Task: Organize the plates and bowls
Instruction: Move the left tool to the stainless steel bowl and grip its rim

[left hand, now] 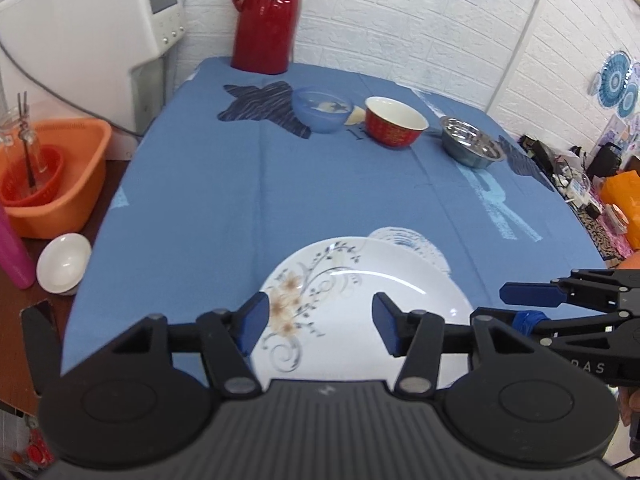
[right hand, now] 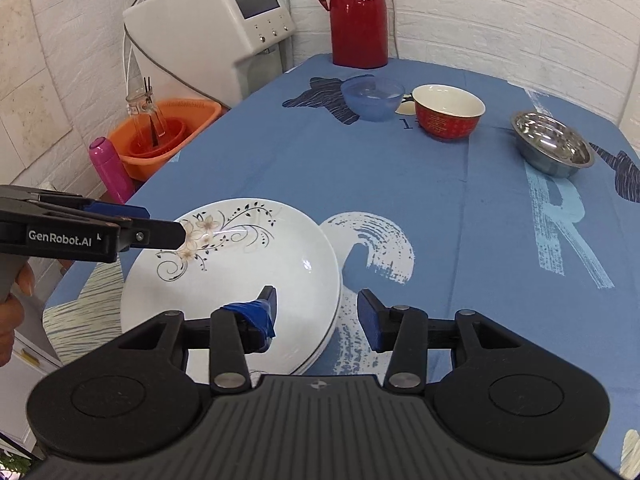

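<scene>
Plates [right hand: 240,264] stacked at near edge of blue tablecloth [right hand: 400,200], top one white with a floral scroll pattern on its left side; rims of at least one more plate show underneath at the right and near edge. Left gripper [left hand: 316,320] hovers over the top plate's near left portion, jaws spread wide, nothing between them; in right wrist view its finger tips sit over the flower motif at the plate's left rim, contact not clear. Right gripper [right hand: 316,316] jaws also released and apart, straddling the stack's right edge: left finger, wrapped in blue tape, over the plate surface, right finger over the cloth just beside the rim. Three bowls in a row at the far side of the table, well apart from the stack: blue translucent bowl [right hand: 372,98], red bowl [right hand: 448,116] with white inside, steel bowl [right hand: 554,144]. Red thermos jug [right hand: 356,12] stands at the far edge against the white brick wall. Off table to the left: orange basin [left hand: 56,176], small white bowl [left hand: 64,262], pink bottle [right hand: 110,170], white appliance [right hand: 216,28]
</scene>
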Demonstrator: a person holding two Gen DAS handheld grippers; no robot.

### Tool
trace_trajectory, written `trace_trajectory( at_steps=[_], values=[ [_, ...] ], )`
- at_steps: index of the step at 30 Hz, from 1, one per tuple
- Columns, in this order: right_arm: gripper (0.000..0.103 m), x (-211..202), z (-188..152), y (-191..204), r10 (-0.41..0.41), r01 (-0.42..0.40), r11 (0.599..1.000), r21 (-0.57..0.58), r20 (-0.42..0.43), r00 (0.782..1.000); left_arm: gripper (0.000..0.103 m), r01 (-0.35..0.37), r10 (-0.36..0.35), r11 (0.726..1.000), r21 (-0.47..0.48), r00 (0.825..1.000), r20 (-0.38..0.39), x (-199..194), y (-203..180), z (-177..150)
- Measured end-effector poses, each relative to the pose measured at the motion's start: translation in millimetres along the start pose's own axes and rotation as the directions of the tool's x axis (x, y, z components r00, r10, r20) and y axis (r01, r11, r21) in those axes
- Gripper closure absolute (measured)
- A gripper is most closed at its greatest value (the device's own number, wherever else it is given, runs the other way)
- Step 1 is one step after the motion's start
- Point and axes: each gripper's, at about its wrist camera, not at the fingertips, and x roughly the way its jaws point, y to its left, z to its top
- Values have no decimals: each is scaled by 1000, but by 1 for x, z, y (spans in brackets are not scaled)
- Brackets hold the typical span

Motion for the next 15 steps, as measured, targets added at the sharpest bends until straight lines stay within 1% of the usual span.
trace_trajectory(
  at_steps=[2,4,6,8,10,12,15],
  values=[
    [74,-2,1,-19,12,-11,999,53,-17,1000,49,11,-11,1000,8,1000,-14,6,-6,5],
    [74,-6,3,-50,4,0,991,131,-30,1000,49,34,-34,999,11,999,-32,13,-13,14],
    [73,-11,8,-84,-37,42,979,198,-28,999,48,76,-76,997,-1,996,-54,26,-24,29],
    [73,-14,16,-122,-93,93,959,268,-13,996,46,123,-126,992,-31,989,-81,44,-38,49],
    [73,-13,27,-164,-135,124,924,363,5,991,45,172,-178,983,-62,978,-111,71,-62,74],
    [72,-8,41,-200,-178,153,888,433,16,984,45,190,-199,979,-80,971,-132,102,-91,100],
    [72,10,68,-244,-247,212,864,457,17,969,45,207,-226,969,-133,963,-145,156,-134,138]
  ],
)
